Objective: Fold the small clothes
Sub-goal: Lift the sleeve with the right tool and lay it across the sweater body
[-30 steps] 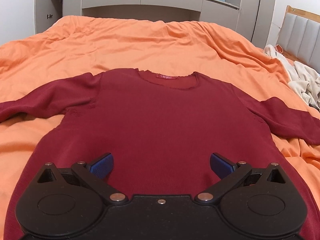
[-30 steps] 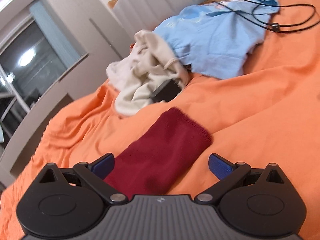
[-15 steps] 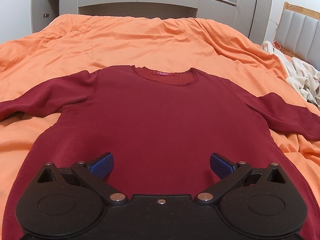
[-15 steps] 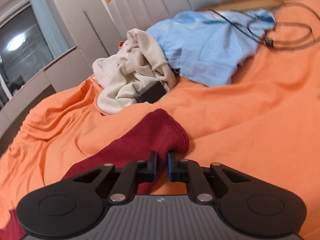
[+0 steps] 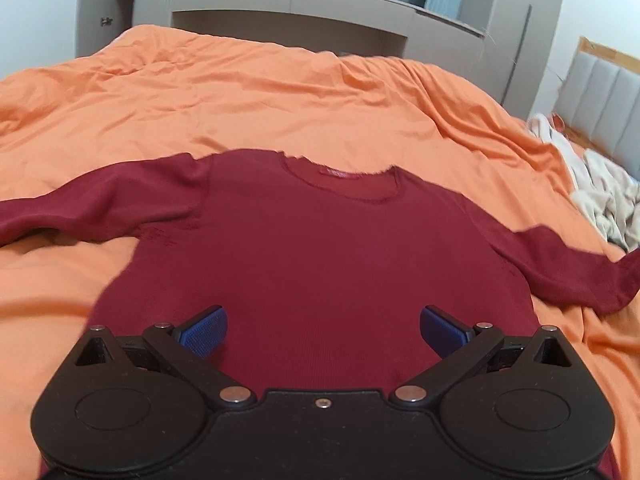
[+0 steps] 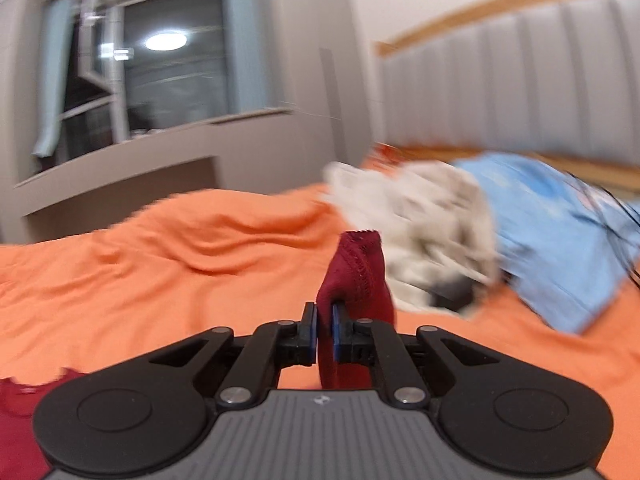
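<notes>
Dark-red knit top's (image 5: 340, 248) sleeve cuff (image 6: 360, 276) is pinched in your right gripper (image 6: 324, 336); carry it flat across the chest, left gripper (image 5: 322, 330) wide open, empty.

We count one dark red top (image 5: 320, 248), two sleeves spread. One orange bedspread (image 5: 280, 92). One cream garment (image 6: 420, 208), one light blue garment (image 6: 560, 240) ahead of right gripper (image 6: 325, 320). Two grippers: left gripper (image 5: 322, 328), right.
</notes>
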### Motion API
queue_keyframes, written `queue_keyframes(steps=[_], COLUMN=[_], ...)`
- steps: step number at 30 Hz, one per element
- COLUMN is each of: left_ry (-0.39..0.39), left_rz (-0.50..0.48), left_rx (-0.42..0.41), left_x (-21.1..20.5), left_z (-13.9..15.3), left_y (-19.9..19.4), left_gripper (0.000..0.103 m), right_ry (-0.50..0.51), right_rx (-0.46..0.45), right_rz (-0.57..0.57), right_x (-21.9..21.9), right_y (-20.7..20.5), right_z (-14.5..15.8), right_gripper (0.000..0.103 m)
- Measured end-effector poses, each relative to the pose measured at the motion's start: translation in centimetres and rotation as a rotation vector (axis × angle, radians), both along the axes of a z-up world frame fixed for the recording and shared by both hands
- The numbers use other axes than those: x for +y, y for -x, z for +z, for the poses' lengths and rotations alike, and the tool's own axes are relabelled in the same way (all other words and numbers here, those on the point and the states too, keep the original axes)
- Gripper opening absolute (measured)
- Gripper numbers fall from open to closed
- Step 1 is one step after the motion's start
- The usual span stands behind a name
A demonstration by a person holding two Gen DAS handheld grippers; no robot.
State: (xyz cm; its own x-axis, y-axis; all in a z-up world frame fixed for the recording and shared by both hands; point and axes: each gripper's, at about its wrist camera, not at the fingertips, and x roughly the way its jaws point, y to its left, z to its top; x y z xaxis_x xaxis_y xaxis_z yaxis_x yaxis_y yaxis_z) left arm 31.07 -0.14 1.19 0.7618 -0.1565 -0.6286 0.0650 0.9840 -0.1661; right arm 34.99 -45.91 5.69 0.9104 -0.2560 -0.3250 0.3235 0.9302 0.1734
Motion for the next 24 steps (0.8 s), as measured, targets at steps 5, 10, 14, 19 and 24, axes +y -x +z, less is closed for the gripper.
queue_keyframes(steps=[5,10,14,19,24], left_ry=[0.037,0.057,0.116,0.133,0.147], left_rz=[0.093,0.247,0.335,0.409,0.465], left_rx=[0.001,0.054,0.053,0.022,-0.005], left_x=[2.2,4.9,7.3,9.4,10.7], left_z=[0.7,0.9,1.3,1.9,2.5], left_y=[-0.3,-1.1,-1.4,-1.0,-0.6], left_gripper=[0.102,0.102,0.102,0.102,0.102], right_ry=[0.005,-0.012,-0.052,-0.054,0.011], right_rx=[-0.036,-0.055,-0.045,0.024,0.138], right_rz=[0.209,0.397,0.517,0.643,0.729], right_x=[7.7,15.4,20.8,26.9,32.9], right_y=[-2.4,-4.0,-4.8,-5.2,-4.6], right_z=[2.5,3.7,3.4,1.1,-2.3], right_gripper=[0.008,0.008,0.008,0.008,0.008])
